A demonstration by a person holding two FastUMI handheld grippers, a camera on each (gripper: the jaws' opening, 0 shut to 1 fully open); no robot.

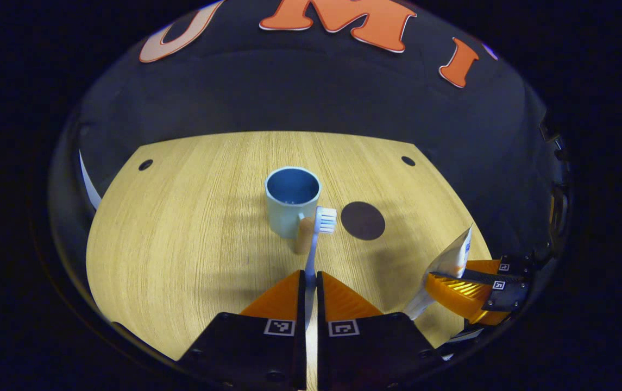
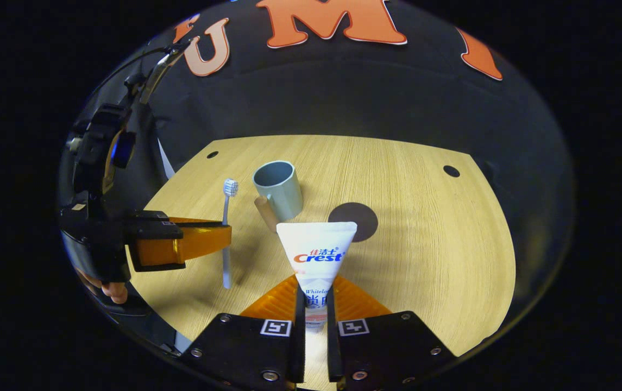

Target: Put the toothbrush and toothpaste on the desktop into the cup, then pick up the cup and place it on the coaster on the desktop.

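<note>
A pale blue-grey cup [image 1: 291,200] with a wooden handle stands upright near the middle of the wooden desktop [image 1: 180,244]. Just right of it lies a dark round coaster [image 1: 363,220]. My left gripper [image 1: 311,282] is shut on the toothbrush [image 1: 315,239], which stands upright above the desk, bristles up, just in front of the cup. In the right gripper view the cup [image 2: 279,190], the coaster [image 2: 354,218] and the toothbrush [image 2: 227,228] in the left gripper [image 2: 224,236] appear again. My right gripper [image 2: 313,296] is shut on a white toothpaste tube [image 2: 316,252], held upright, flat end up.
Small dark holes [image 1: 145,164] mark the desktop's far corners. The black cloth wall rises behind the desk. The right gripper [image 1: 441,279] with the tube [image 1: 452,260] hangs at the desk's right side. A hand [image 2: 112,290] holds the left gripper at the left edge.
</note>
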